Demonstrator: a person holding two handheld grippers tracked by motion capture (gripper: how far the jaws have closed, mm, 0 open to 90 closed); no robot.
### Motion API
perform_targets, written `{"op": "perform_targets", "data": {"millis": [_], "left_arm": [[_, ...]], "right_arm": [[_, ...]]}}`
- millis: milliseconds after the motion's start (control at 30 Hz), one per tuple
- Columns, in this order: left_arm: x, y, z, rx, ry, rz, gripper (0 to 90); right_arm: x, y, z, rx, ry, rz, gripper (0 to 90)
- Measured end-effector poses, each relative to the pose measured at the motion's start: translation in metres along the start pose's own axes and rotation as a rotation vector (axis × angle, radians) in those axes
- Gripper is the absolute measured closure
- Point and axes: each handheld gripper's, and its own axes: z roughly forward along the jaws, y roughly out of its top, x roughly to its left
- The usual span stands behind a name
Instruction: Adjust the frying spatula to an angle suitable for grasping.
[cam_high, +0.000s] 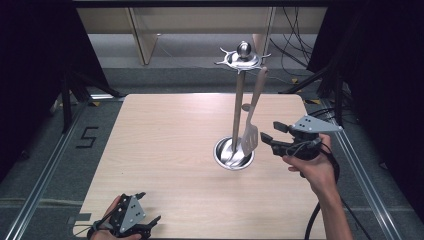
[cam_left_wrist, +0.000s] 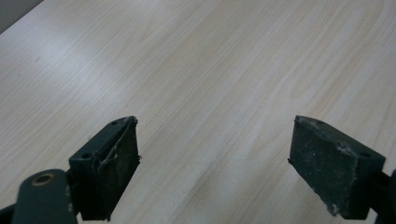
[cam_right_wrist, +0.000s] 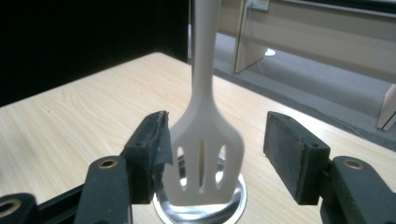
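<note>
The slotted spatula (cam_right_wrist: 204, 158) is seen hung from the top of the metal stand (cam_high: 239, 102) on the table (cam_high: 165, 150), apparently released, the right gripper (cam_right_wrist: 212, 154) spread beside its blade and the left gripper (cam_left_wrist: 215, 163) spread over bare wood, only withdrawal left.

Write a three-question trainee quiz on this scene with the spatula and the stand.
1. True or false: the spatula hangs from the top ring of the metal stand.
2. Which best describes the right gripper?
A. Shut on the spatula's blade
B. Open, with the blade between its jaws
C. Resting flat on the table
3. Fill in: the left gripper is open above the bare wooden ____.

Key: 1. True. 2. B: in the right gripper view there is a gap between the blade and the right-hand jaw. 3. table.
</note>
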Motion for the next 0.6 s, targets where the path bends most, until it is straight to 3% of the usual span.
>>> {"op": "perform_targets", "data": {"millis": [33,100,133,200,233,300,367,433,600], "left_arm": [[0.0,0.0,0.0,0.001,-0.003,0.001,15.1],[0.0,0.0,0.0,0.0,-0.007,-0.003,15.1],[0.001,0.0,0.0,0.012,-0.011,0.014,15.1],[0.001,0.001,-0.001,0.005,-0.015,-0.006,15.1],[0.0,0.001,-0.001,-0.003,-0.004,-0.008,15.1],[0.001,0.001,0.0,-0.006,-0.011,-0.01,15.1],[0.001,0.001,0.0,0.002,0.006,-0.003,15.1],[0.001,0.001,-0.001,0.011,-0.016,0.002,15.0],[0.0,0.001,0.0,-0.001,-0.001,-0.011,15.1]], "right_arm": [[0.002,-0.002,0.002,-0.003,0.005,0.027,41.0],[0.001,-0.005,0.005,0.013,0.005,0.019,40.8],[0.001,-0.006,0.006,0.018,0.012,0.018,40.7],[0.003,-0.009,0.008,0.041,0.014,0.035,40.3],[0.002,-0.011,0.01,0.025,0.001,0.019,40.2],[0.002,-0.013,0.009,0.054,0.013,0.024,40.2],[0.003,-0.015,0.008,0.04,0.004,0.034,40.1],[0.003,-0.016,0.006,0.054,0.011,0.03,40.0],[0.005,-0.024,0.005,0.058,0.007,0.022,39.5]]}}
